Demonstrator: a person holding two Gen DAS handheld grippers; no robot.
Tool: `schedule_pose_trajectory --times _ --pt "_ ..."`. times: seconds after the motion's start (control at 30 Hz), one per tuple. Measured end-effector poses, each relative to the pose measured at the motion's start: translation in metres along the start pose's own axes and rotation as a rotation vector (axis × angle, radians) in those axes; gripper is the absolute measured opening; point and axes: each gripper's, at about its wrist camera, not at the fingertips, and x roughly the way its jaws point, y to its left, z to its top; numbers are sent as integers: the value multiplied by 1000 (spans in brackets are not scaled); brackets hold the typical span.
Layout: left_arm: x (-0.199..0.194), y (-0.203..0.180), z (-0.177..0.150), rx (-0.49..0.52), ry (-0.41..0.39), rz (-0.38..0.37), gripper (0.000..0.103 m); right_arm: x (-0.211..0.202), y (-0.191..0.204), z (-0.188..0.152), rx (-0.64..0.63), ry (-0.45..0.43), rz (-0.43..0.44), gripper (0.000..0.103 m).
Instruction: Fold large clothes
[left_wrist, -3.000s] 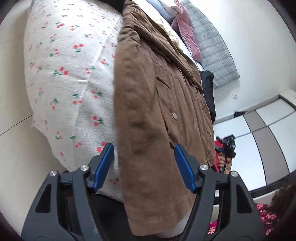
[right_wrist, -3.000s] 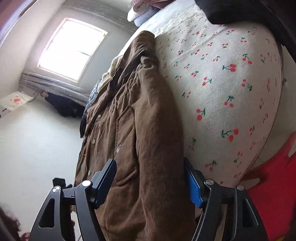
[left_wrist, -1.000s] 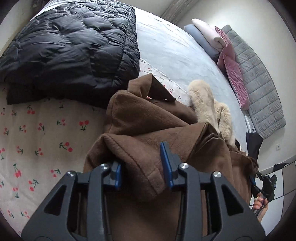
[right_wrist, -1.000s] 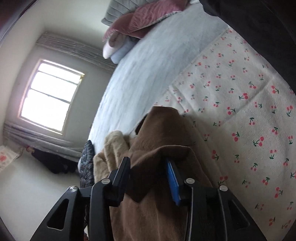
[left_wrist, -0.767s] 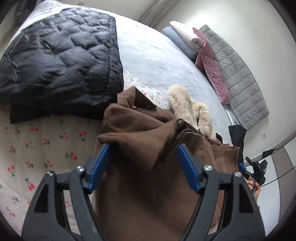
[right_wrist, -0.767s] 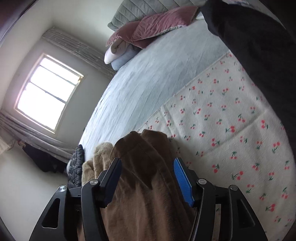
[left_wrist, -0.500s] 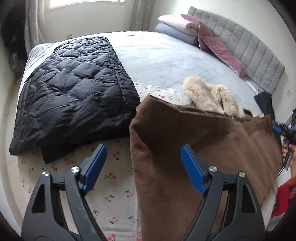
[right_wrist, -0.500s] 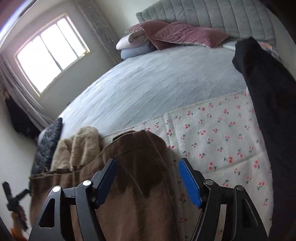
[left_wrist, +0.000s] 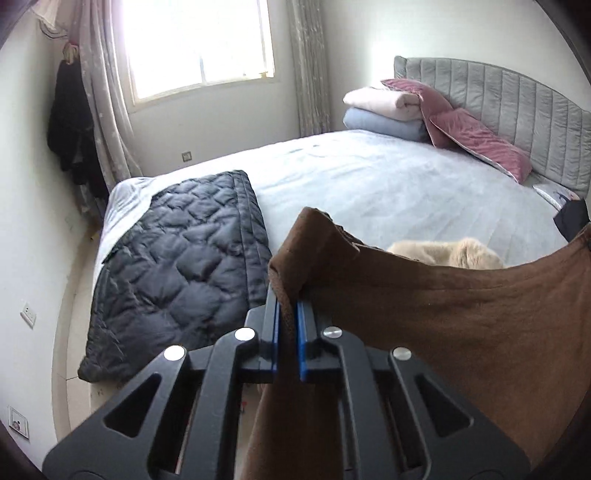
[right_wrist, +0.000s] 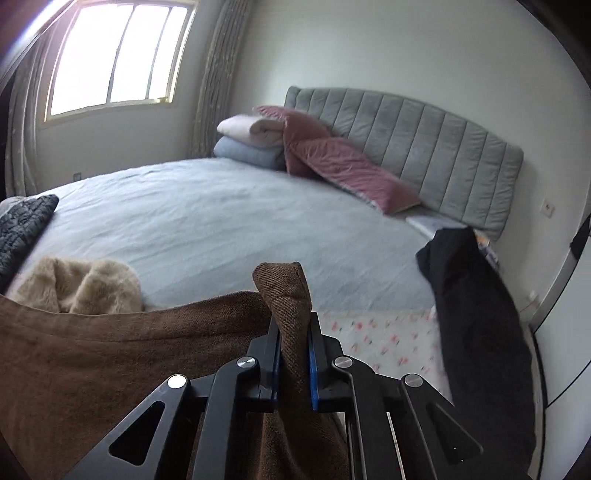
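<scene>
A brown corduroy jacket (left_wrist: 461, 325) hangs lifted above the bed, stretched between my two grippers. My left gripper (left_wrist: 287, 299) has just closed its jaws and is shut on one folded corner of the jacket, which pokes up past the blue pads. My right gripper (right_wrist: 293, 325) has just closed too and is shut on the other corner of the brown jacket (right_wrist: 110, 362), with a tuft of cloth standing above the fingers. The jacket's top edge sags between the two grips. Its lower part is hidden below the frames.
A beige furry garment (right_wrist: 77, 288) lies on the grey bed (left_wrist: 388, 184) behind the jacket. A folded black quilted coat (left_wrist: 177, 266) lies at the left, a black garment (right_wrist: 480, 314) at the right on a cherry-print sheet (right_wrist: 380, 336). Pillows and folded blankets (right_wrist: 295, 147) lean on the headboard.
Both grippers opened over the jacket lying on the bed, then closed on its two corners and rose. The jacket now hangs spread between them, and both views have levelled.
</scene>
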Motion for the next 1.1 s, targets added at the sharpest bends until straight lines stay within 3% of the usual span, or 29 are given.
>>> schedule_pose_trajectory --times 0.2,0.3,0.43,0.53,0.57,0.63,0.7,0.77,0.8,0.87,0.93,1.03,1.1 --pt "60 -8 57 -49 -77 122 9 35 15 59 30 -76 -45 10" --pt "105 -23 61 -45 -67 162 9 74 34 68 14 -55 -59 10" --pt "168 -53 33 36 -45 253 10 134 53 43 -21 3 -102 11" --pt "210 -68 0 101 65 275 12 175 60 9 -50 91 -107 15" --pt "219 -71 -4 121 106 276 18 187 60 -3 -46 132 -112 17" --pt "222 -71 -1 131 140 289 25 199 51 -18 -20 191 -118 18" --pt "207 -61 7 100 113 331 31 195 34 -19 30 218 -115 21" --pt "184 -53 15 54 59 299 56 178 19 -13 80 203 -99 32" --pt "170 -55 19 43 19 280 63 165 17 -5 92 185 -74 37" --pt "151 -70 25 53 -26 229 81 140 30 7 72 132 14 63" --pt "146 -96 28 63 21 125 81 123 66 14 -4 139 122 71" --pt "157 -127 19 -8 135 -58 81 116 134 11 -74 239 342 73" --pt "174 -136 7 -16 190 -70 81 121 164 0 -79 293 416 73"
